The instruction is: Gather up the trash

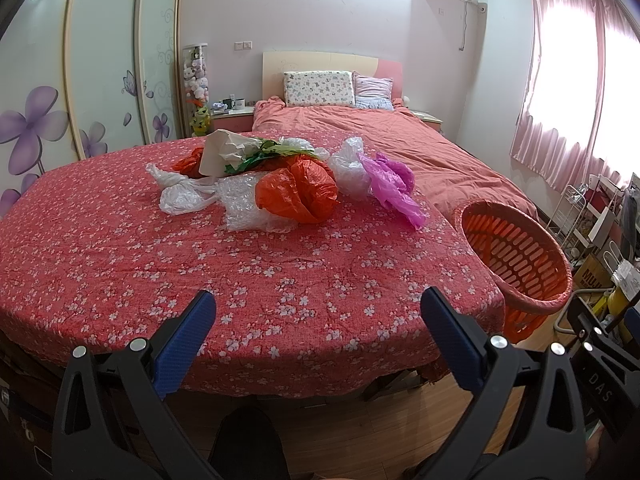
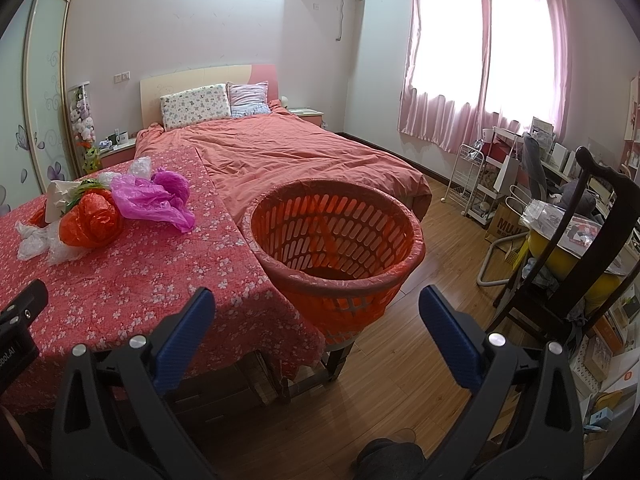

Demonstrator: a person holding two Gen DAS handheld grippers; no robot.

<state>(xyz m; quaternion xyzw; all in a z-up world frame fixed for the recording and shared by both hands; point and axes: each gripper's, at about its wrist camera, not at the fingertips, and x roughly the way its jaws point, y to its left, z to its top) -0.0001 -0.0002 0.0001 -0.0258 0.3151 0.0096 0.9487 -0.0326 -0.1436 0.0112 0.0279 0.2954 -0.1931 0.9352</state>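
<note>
crumpled plastic bags (image 1: 296, 188) heaped on table | orange basket (image 2: 336, 240) empty, upright

Layout, seen from the near edge of the table.

- Cloth-covered table (image 1: 200, 264): trash pile sits toward the far edge, about midway across.
- Pile, left to right: white plastic bag (image 1: 180, 196); clear bubble wrap (image 1: 248, 204); crumpled orange plastic bag (image 1: 298, 194) touching the wrap's right side; clear plastic bag (image 1: 350, 168) behind it; magenta plastic bag (image 1: 394, 184) at the right end, near the right edge.
- Beige cardboard piece (image 1: 218, 152) stands tilted at the back left of the pile.
- Orange slotted plastic basket (image 1: 532, 300): off the table, just beside its right edge, toward the near corner.
- Quilt-covered bed (image 1: 400, 140): behind table and basket.
</note>
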